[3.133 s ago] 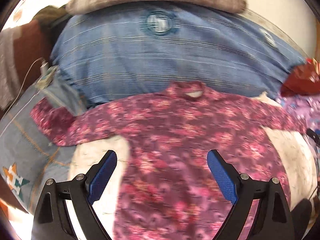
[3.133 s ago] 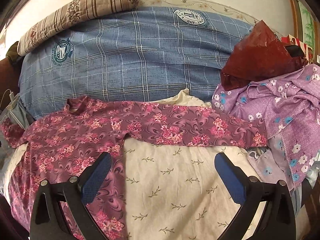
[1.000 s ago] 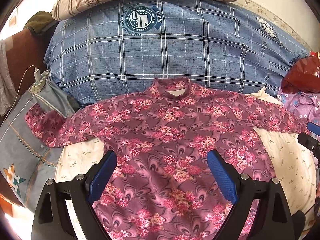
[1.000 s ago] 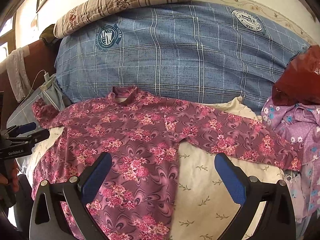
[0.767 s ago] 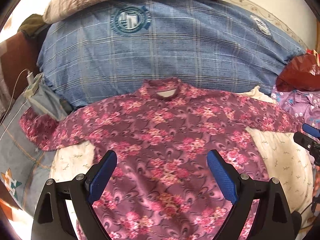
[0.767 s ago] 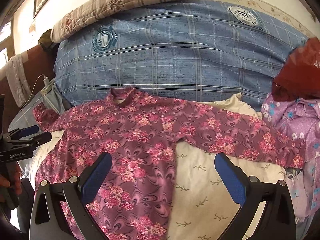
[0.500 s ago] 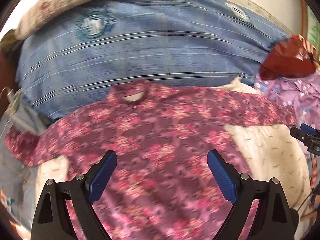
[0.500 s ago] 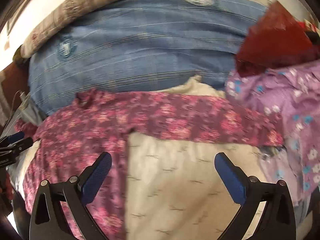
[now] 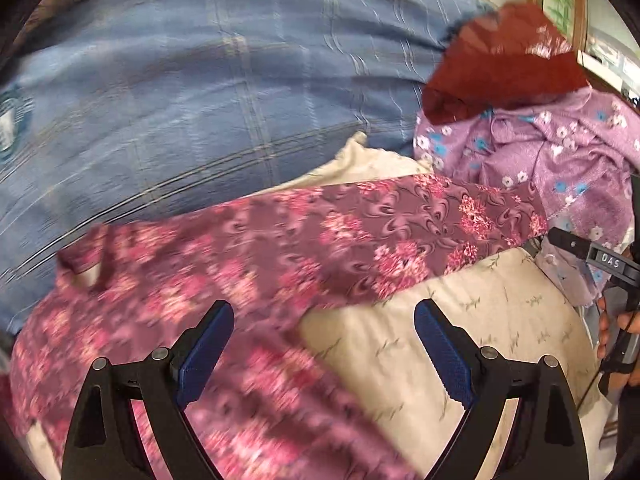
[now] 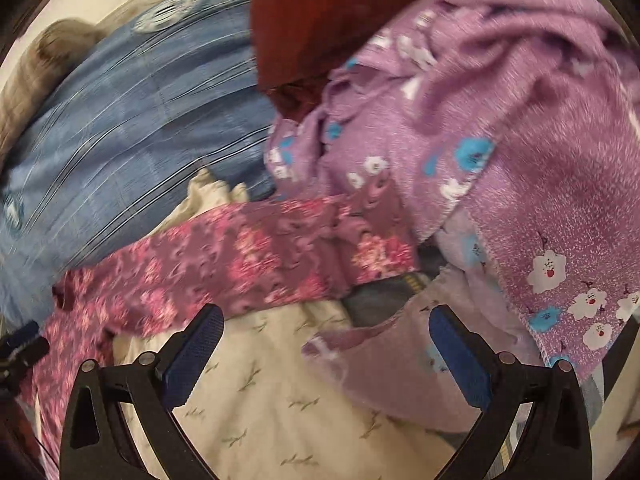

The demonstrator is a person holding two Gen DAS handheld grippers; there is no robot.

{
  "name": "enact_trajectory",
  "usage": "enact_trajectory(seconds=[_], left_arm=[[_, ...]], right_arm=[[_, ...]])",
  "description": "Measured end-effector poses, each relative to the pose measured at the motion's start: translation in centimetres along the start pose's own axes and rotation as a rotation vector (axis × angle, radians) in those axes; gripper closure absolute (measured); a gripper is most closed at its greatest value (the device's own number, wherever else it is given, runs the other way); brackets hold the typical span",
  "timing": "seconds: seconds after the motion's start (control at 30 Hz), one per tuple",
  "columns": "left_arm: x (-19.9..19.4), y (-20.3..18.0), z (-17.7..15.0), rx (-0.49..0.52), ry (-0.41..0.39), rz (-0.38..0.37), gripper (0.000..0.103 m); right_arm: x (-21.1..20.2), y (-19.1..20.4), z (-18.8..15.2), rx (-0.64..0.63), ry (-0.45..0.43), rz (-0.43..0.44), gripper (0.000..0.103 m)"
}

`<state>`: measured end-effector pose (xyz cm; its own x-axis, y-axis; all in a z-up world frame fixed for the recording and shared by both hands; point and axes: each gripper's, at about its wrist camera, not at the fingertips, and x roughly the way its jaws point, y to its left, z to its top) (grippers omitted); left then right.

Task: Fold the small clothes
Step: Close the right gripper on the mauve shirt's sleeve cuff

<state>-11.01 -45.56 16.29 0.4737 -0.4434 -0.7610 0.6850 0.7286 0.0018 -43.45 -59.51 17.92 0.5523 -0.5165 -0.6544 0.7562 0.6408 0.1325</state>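
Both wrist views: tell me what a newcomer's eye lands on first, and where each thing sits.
The pink floral shirt stands out first, spread flat on the cream sheet with one sleeve stretched toward a crumpled lilac flowered garment at the right. Behind lie a big blue checked cushion and a dark red cloth. Both the left gripper and right gripper hover open above the bed.

Soft, even daylight fills both my views, with no hard shadows or glare. Motion blur smears the blue checked blanket (image 9: 192, 92) and the left part of the pink floral shirt (image 9: 280, 256); my right view is blurrier overall. Fisheye curvature bends everything, and black vignette rings the corners.
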Motion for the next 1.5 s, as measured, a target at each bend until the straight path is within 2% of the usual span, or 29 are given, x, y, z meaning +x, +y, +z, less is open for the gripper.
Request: enact_trajectory(seconds=[0.2, 0.33, 0.47, 0.57, 0.63, 0.67, 0.73, 0.8, 0.83, 0.93, 1.03, 1.1, 1.17, 1.2, 1.23, 1.27, 1.3, 1.33, 1.5], left_arm=[[6.1, -1.4, 2.6, 0.017, 0.013, -0.036, 0.011], [8.7, -1.7, 3.3, 0.038, 0.002, -0.021, 0.011], [10.2, -1.4, 3.3, 0.028, 0.024, -0.021, 0.011], [11.3, -0.5, 3.4, 0.009, 0.044, -0.015, 0.011], [11.8, 0.4, 3.5, -0.023, 0.06, -0.017, 0.011], [12.0, 0.9, 3.5, -0.038, 0.068, -0.023, 0.011], [12.2, 1.9, 3.5, -0.068, 0.082, -0.034, 0.011], [12.3, 2.7, 3.6, -0.089, 0.087, -0.045, 0.011], [12.2, 3.1, 3.7, -0.098, 0.086, -0.052, 0.011], [11.8, 4.2, 4.1, -0.132, 0.081, -0.082, 0.011], [11.2, 5.3, 4.6, -0.18, 0.066, -0.104, 0.011], [11.0, 5.8, 5.0, -0.208, 0.06, -0.106, 0.011], [10.7, 5.8, 5.5, -0.218, 0.057, -0.117, 0.011], [10.7, 5.5, 5.8, -0.213, 0.052, -0.125, 0.011], [10.7, 5.0, 6.2, -0.202, 0.05, -0.128, 0.011], [10.6, 4.5, 6.6, -0.188, 0.049, -0.132, 0.011], [10.7, 4.0, 6.9, -0.172, 0.05, -0.137, 0.011], [10.8, 3.3, 7.1, -0.159, 0.05, -0.143, 0.011], [12.1, 0.4, 8.0, -0.127, 0.076, -0.18, 0.011]], right_arm=[[2.9, -2.3, 0.7, 0.066, 0.017, -0.043, 0.0], [4.8, -3.1, 1.1, 0.098, 0.041, -0.058, 0.001], [6.8, -3.3, 1.3, 0.126, 0.071, -0.068, 0.004], [7.3, -3.2, 1.4, 0.13, 0.075, -0.047, 0.021], [7.3, -2.7, 1.4, 0.119, 0.063, -0.028, 0.04], [6.9, -2.2, 1.4, 0.102, 0.041, -0.031, 0.044], [6.0, -0.9, 1.5, 0.056, -0.007, -0.039, 0.06], [5.2, 0.2, 1.8, 0.03, -0.05, -0.008, 0.072], [4.6, 0.8, 1.9, 0.018, -0.072, 0.026, 0.078], [3.7, 3.3, 2.4, -0.054, -0.119, 0.149, 0.088], [3.9, 6.8, 2.4, -0.166, -0.104, 0.231, 0.103], [4.7, 9.0, 2.5, -0.209, -0.077, 0.21, 0.103], [4.7, 9.4, 2.4, -0.201, -0.075, 0.206, 0.103], [4.5, 9.3, 2.4, -0.195, -0.083, 0.197, 0.098], [4.0, 9.0, 2.3, -0.184, -0.098, 0.184, 0.086], [3.5, 8.5, 2.3, -0.173, -0.109, 0.166, 0.069], [3.2, 8.3, 2.2, -0.167, -0.116, 0.157, 0.046], [2.5, 7.7, 2.1, -0.158, -0.133, 0.152, 0.037], [0.7, 6.0, 1.9, -0.208, -0.167, 0.053, 0.037]])
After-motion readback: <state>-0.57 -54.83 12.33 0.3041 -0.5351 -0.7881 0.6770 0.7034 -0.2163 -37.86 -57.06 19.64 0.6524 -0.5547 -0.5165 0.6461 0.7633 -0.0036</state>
